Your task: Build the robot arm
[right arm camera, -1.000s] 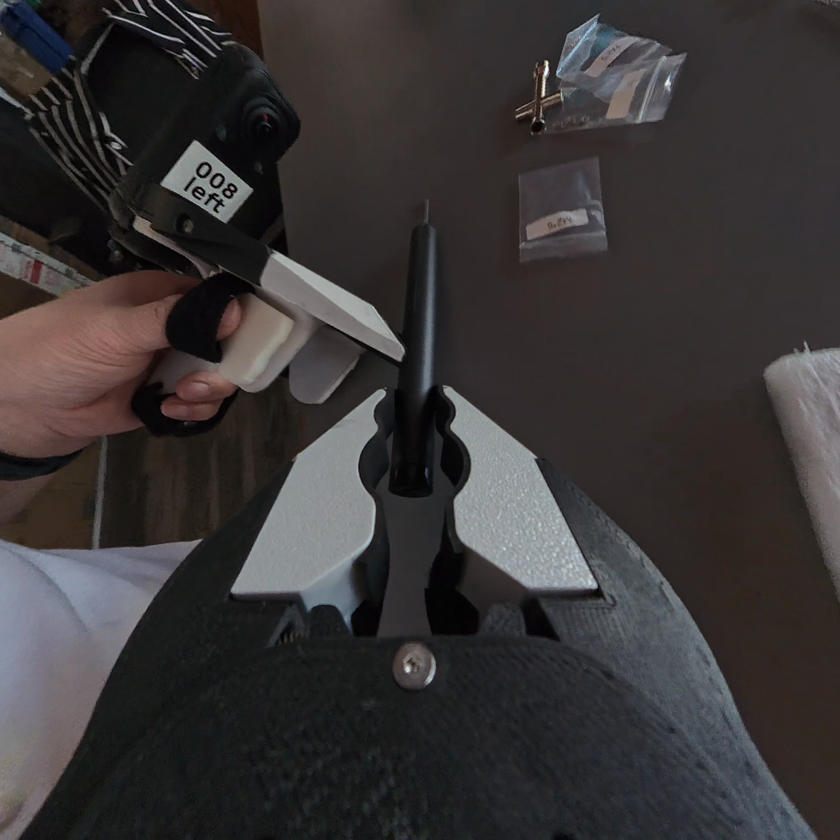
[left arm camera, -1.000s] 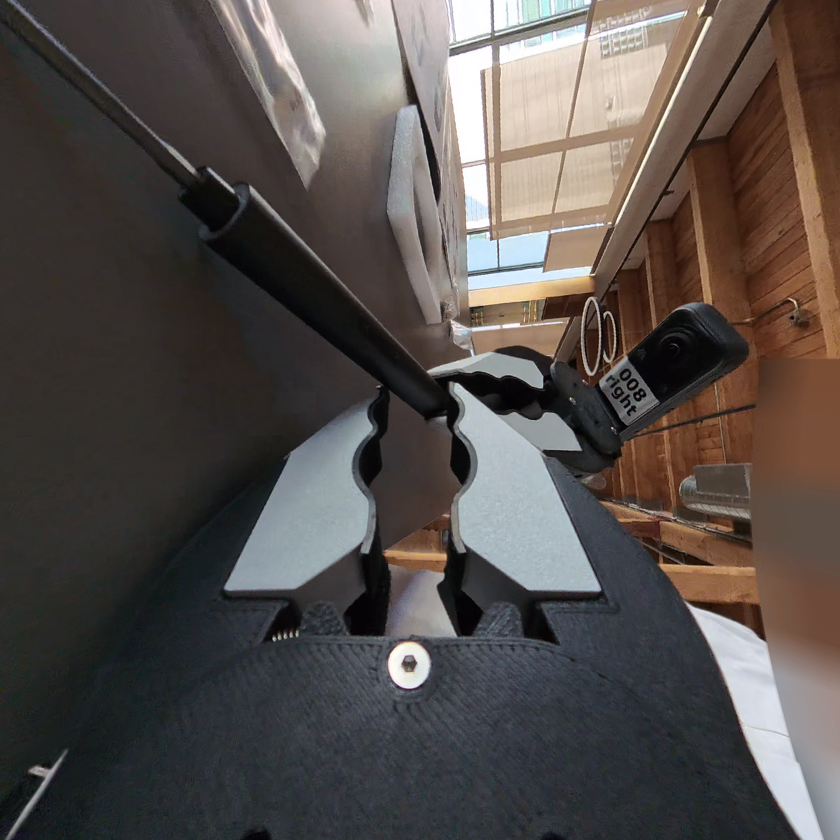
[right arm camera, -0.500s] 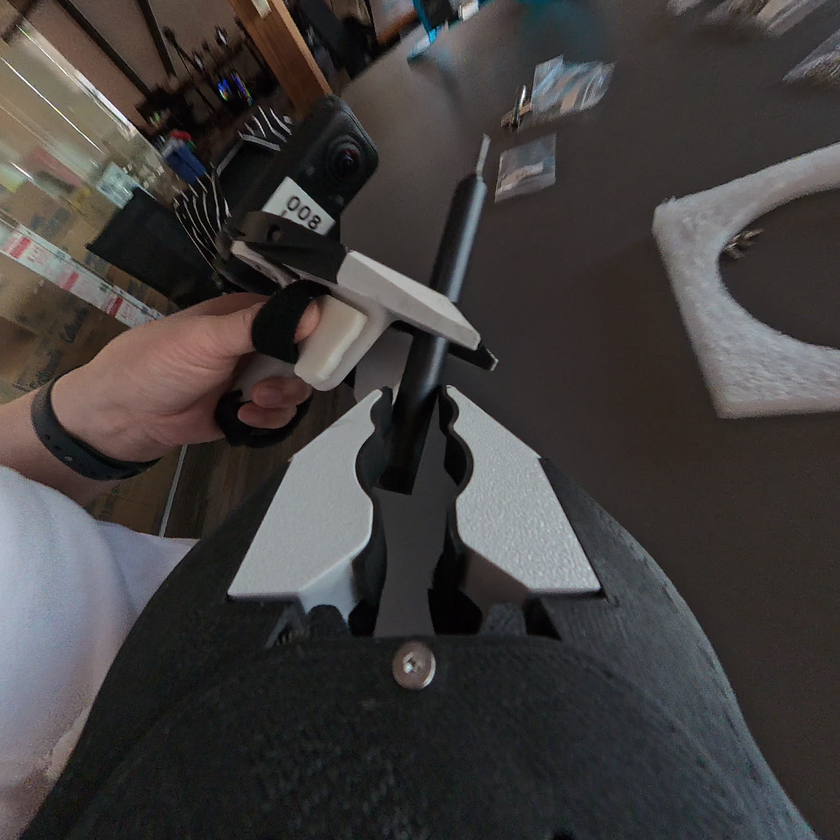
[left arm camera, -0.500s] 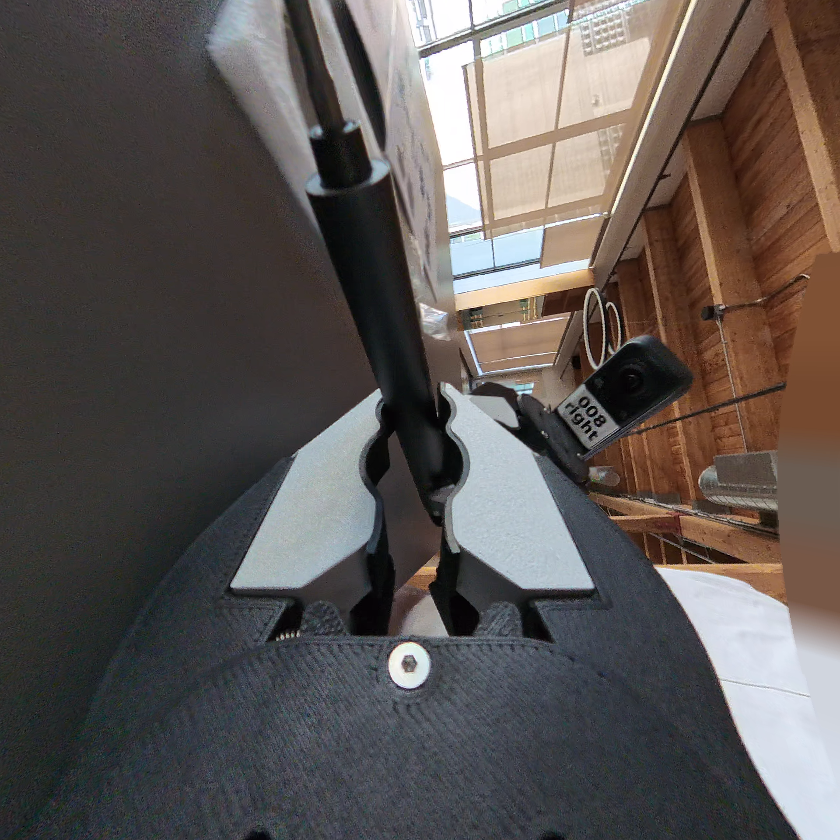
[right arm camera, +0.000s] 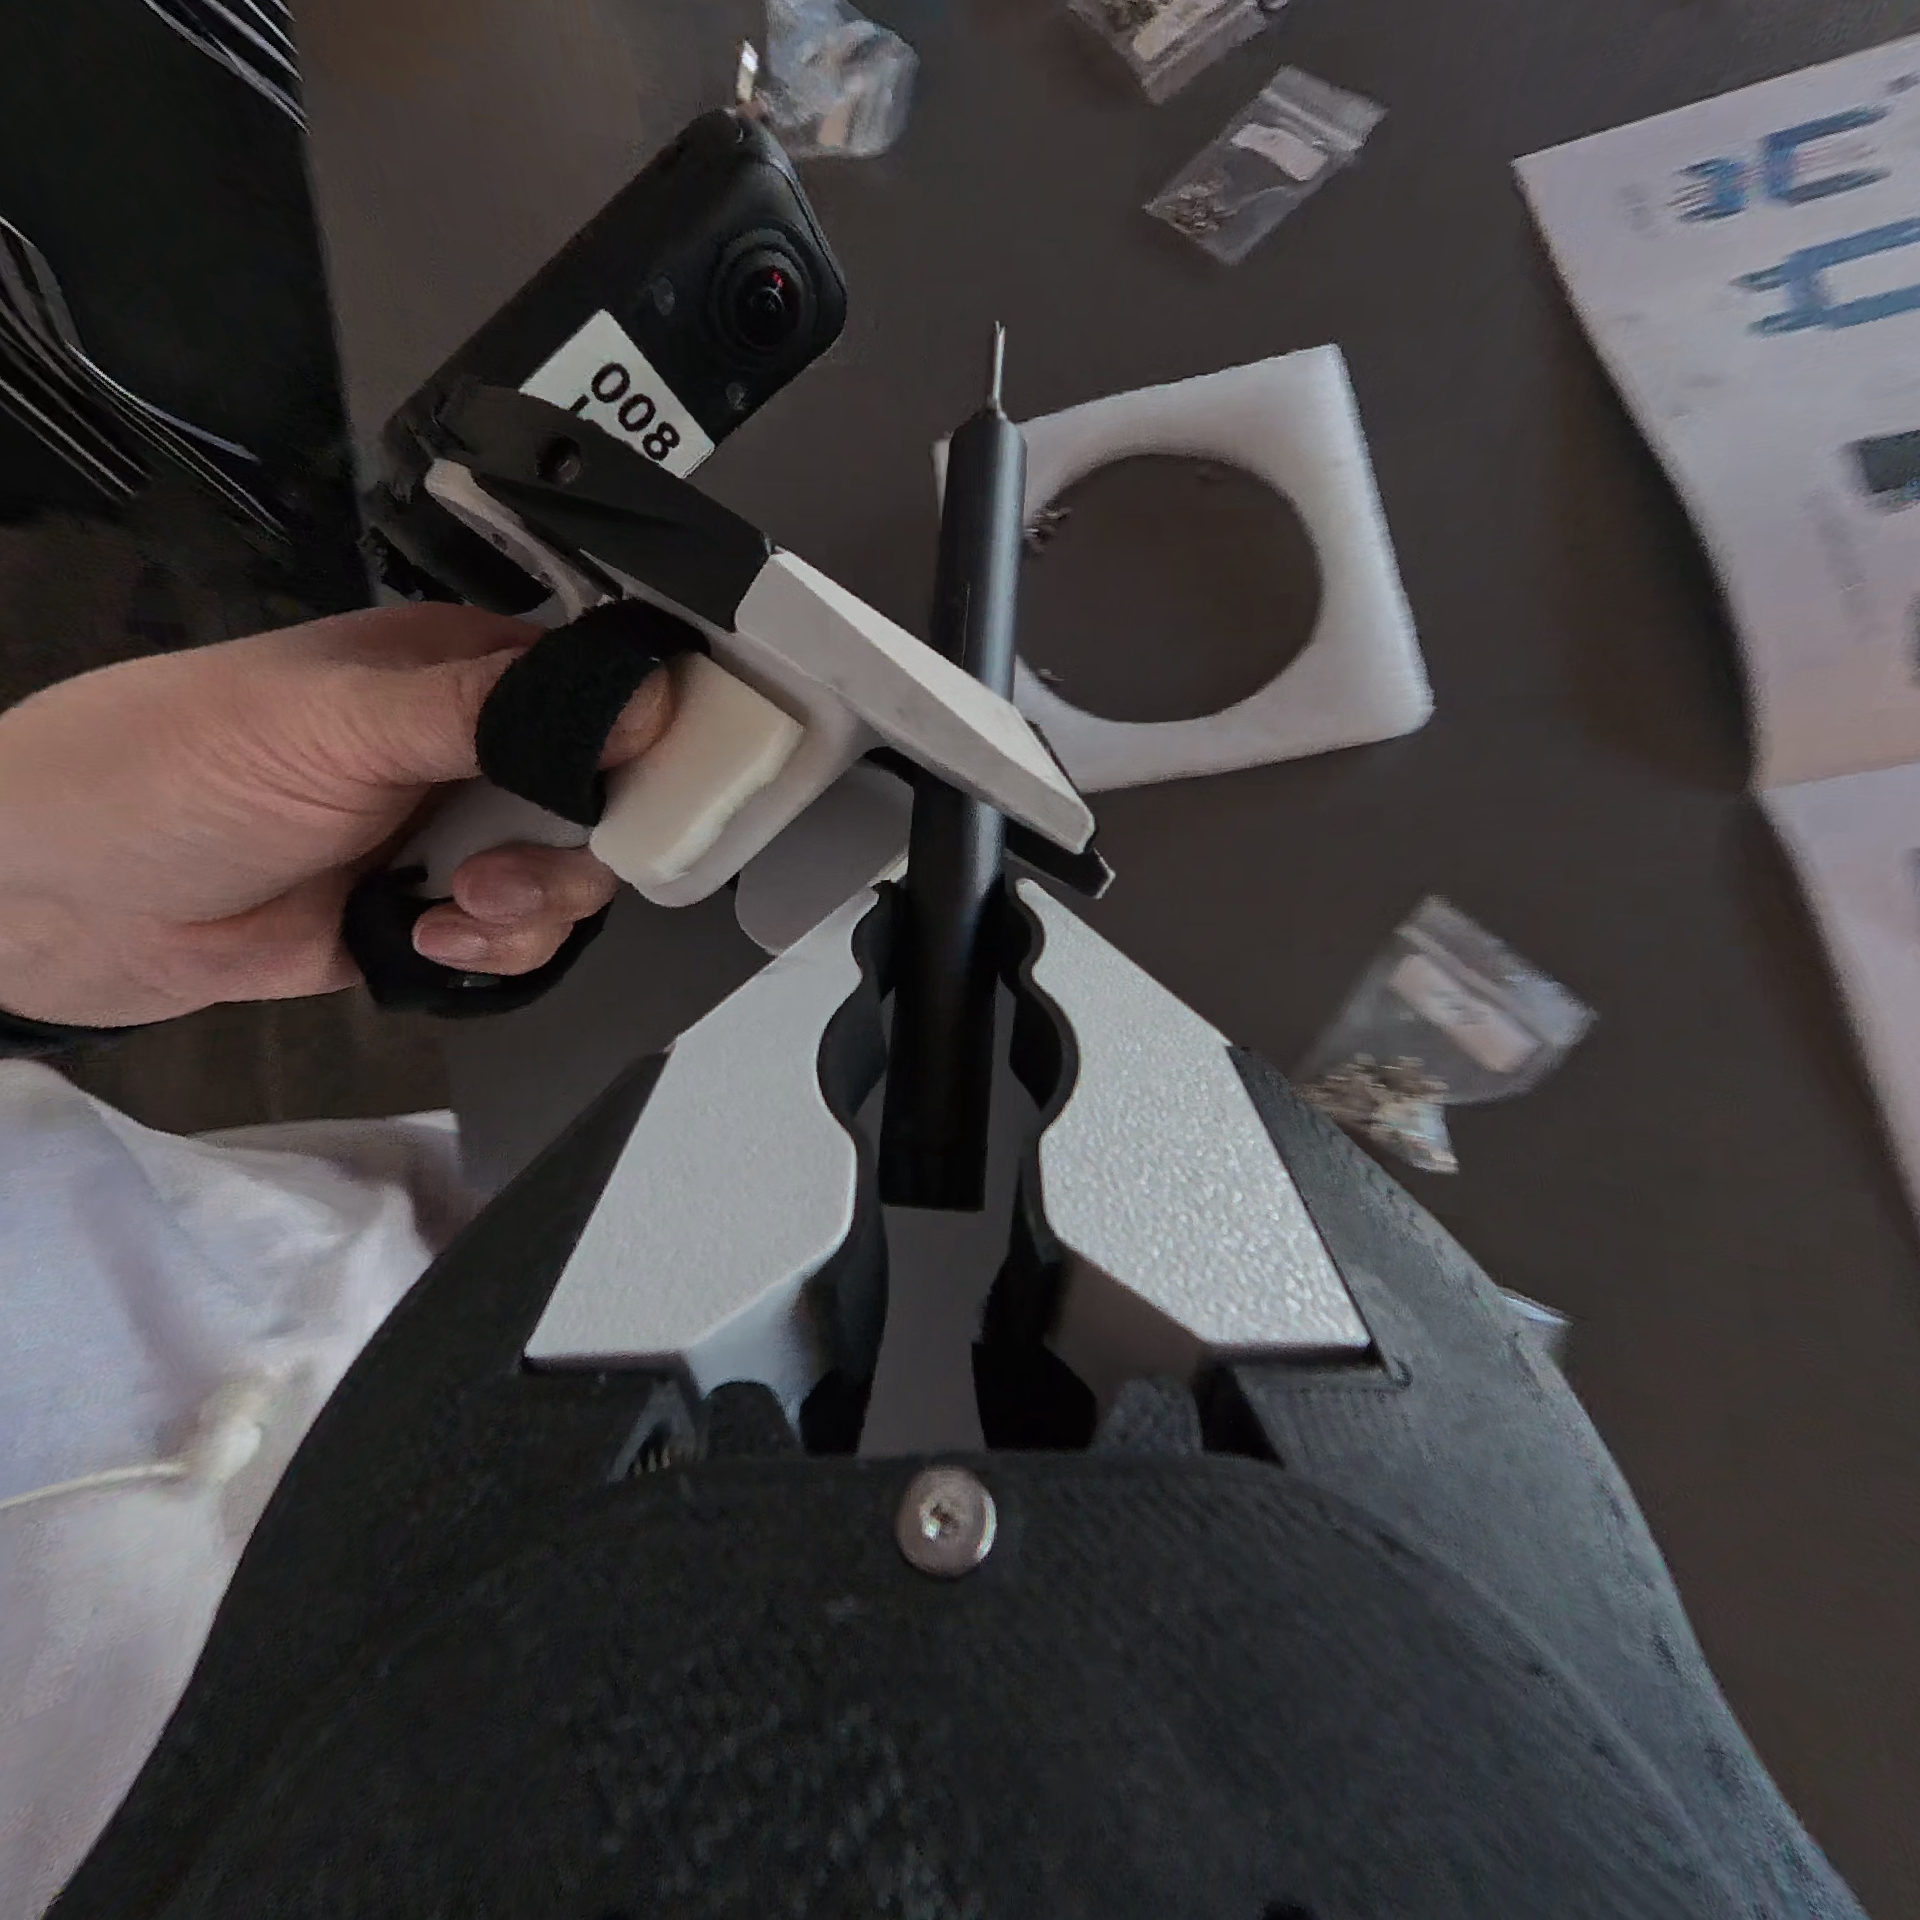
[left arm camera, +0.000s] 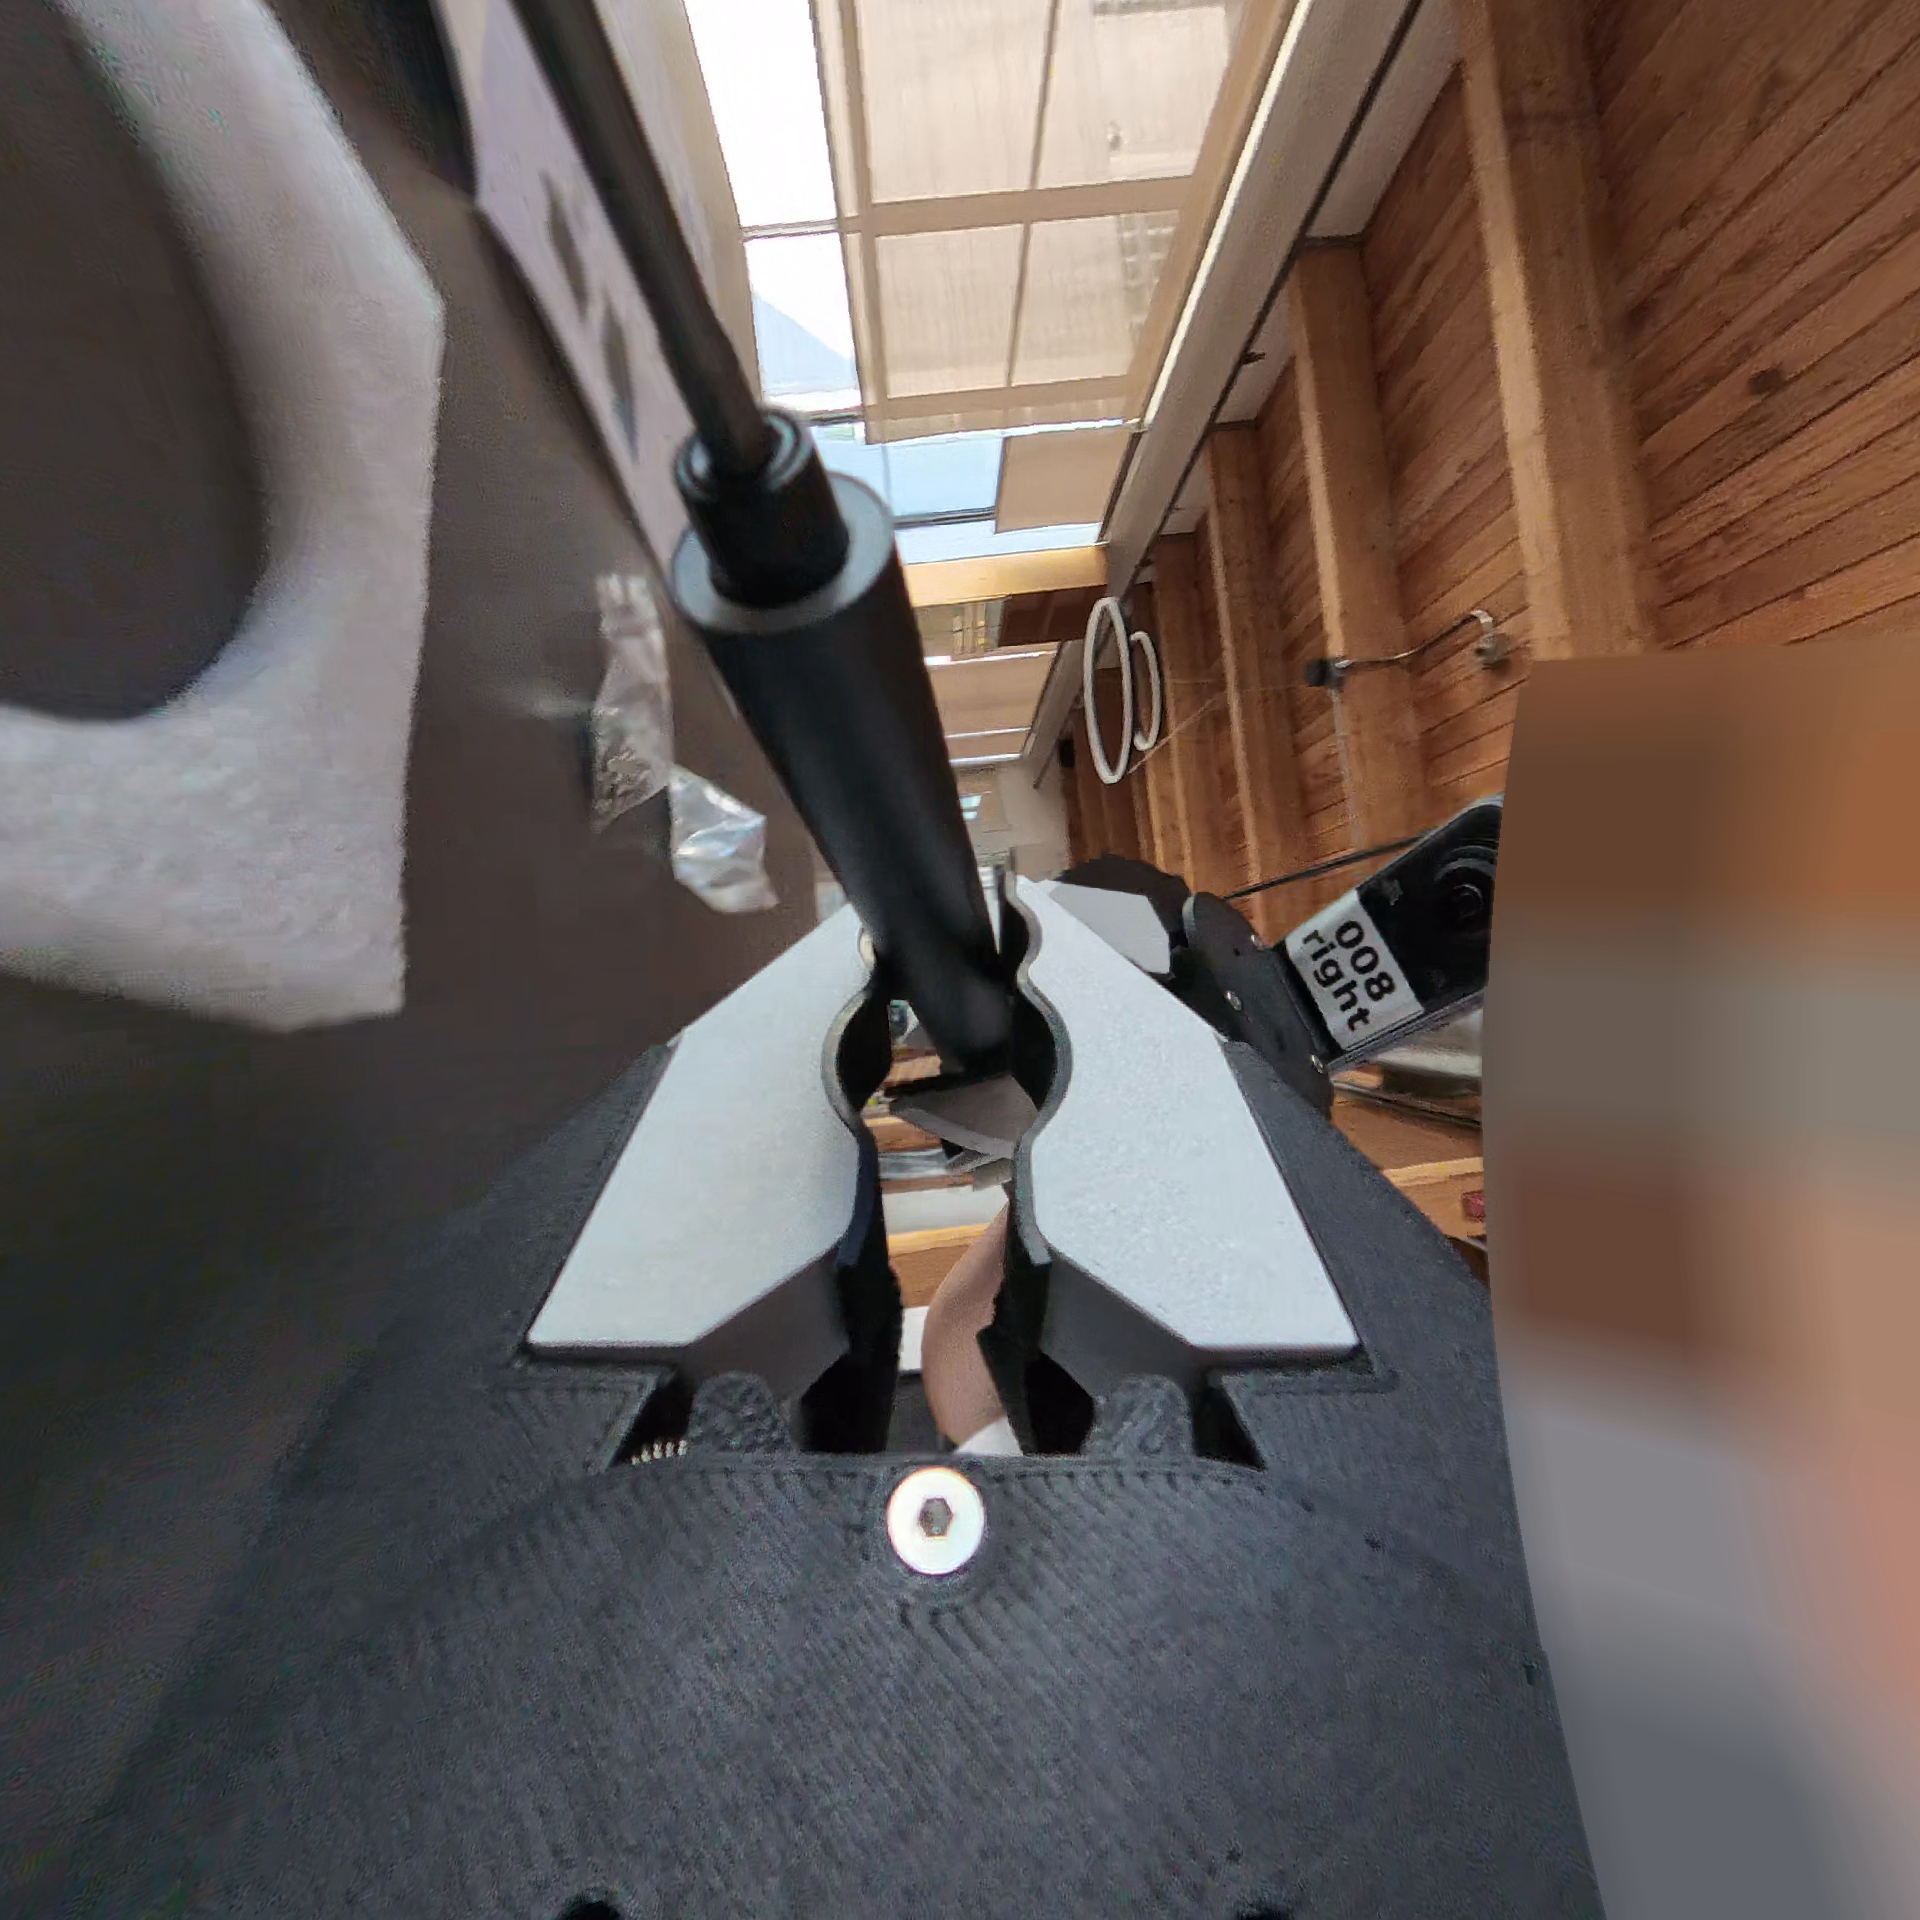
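Note:
A slim black screwdriver [right arm camera: 971, 644] with a thin metal tip points down at the dark table [right arm camera: 1558, 1403]. My right gripper [right arm camera: 951, 904] is shut on the rear part of its handle. My left gripper [left arm camera: 940, 925] is shut on the same handle [left arm camera: 831, 727] a little farther forward, crossing it from the left. In the right wrist view the left gripper [right arm camera: 1081, 857] is held by a hand [right arm camera: 260, 800]. The right gripper [left arm camera: 1132, 914] shows just behind the handle in the left wrist view. The tip hangs over a white foam square [right arm camera: 1351, 623] with a round hole.
Several small clear bags of metal parts [right arm camera: 1444, 1039] [right arm camera: 1262, 156] [right arm camera: 842, 73] lie on the table. A white sheet with blue print [right arm camera: 1766, 364] lies at the right. The foam square [left arm camera: 260, 727] and a bag [left arm camera: 717, 842] show beside the left gripper. A white garment [right arm camera: 156, 1299] is at the lower left. Only a small space, under 4 cm, lies between the two pairs of fingers. Both grippers' tips are roughly 12 cm from the white foam square [right arm camera: 1351, 623].
Both grippers have swung with the screwdriver across the table, so its tip now points at the foam square. The left gripper has closed in on the handle.

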